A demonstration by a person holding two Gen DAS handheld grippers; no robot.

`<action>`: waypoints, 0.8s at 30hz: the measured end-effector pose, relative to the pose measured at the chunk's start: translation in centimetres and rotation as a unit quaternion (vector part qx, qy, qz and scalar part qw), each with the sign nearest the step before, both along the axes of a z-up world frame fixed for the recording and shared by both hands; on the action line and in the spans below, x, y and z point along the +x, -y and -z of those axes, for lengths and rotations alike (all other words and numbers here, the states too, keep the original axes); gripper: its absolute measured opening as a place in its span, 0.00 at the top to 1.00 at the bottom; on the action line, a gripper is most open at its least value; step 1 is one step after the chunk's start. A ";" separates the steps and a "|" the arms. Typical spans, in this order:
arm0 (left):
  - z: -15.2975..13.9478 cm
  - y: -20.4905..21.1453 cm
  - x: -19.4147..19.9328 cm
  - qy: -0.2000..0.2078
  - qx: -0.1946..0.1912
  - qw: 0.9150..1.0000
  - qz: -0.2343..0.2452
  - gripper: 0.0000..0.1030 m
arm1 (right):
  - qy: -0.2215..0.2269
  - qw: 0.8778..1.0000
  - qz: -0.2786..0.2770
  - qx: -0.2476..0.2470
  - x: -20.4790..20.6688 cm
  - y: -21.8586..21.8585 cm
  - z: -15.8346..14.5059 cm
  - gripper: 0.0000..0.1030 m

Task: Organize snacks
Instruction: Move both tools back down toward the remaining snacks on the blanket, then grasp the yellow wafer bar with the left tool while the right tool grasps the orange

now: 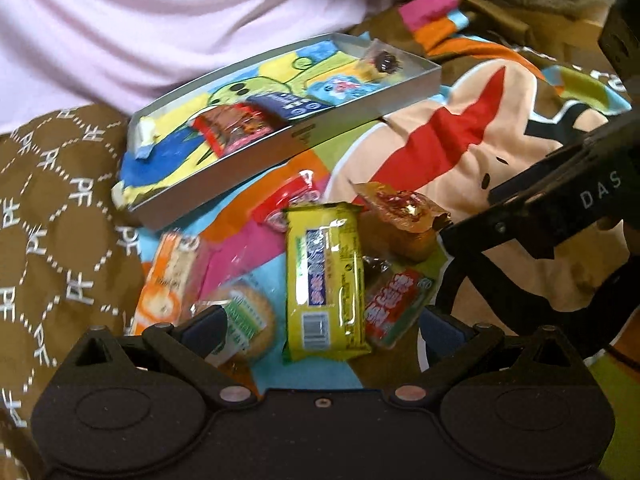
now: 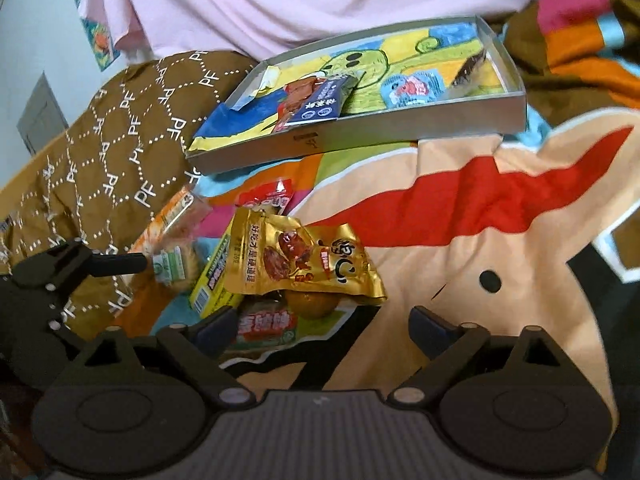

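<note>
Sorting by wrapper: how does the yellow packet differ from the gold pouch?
The yellow packet is a smooth, flat rectangle; the gold pouch is crinkled with uneven edges. The yellow packet lies low in the pile; the gold pouch rests partly on it. Both are outside the tray.

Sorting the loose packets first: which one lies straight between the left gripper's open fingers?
The long yellow packet with the blue label and barcode lies centred ahead of the left gripper; the round biscuit pack and red-green packet sit off to either side.

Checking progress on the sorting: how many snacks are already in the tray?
4 visible: a red packet and a dark blue packet overlapping mid-tray, a light blue packet, and a dark wrapped sweet at the far corner. More may hide underneath.
</note>
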State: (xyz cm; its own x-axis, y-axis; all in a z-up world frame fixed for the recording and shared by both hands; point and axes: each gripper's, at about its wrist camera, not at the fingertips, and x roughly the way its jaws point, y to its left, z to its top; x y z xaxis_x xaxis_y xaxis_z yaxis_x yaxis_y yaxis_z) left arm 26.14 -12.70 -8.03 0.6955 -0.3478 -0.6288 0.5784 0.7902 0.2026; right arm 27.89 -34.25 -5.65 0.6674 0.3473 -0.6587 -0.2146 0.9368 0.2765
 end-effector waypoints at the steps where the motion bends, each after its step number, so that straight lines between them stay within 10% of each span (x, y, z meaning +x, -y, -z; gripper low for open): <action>1: 0.1 0.2 0.2 -0.001 0.002 1.000 0.003 0.01 | 0.001 1.000 -0.001 -0.001 0.1 -0.1 0.1 0.10; 24: 1.1 2.5 4.2 -0.047 0.049 0.998 0.014 0.45 | -0.020 0.999 0.033 0.035 2.2 -0.8 2.4 0.49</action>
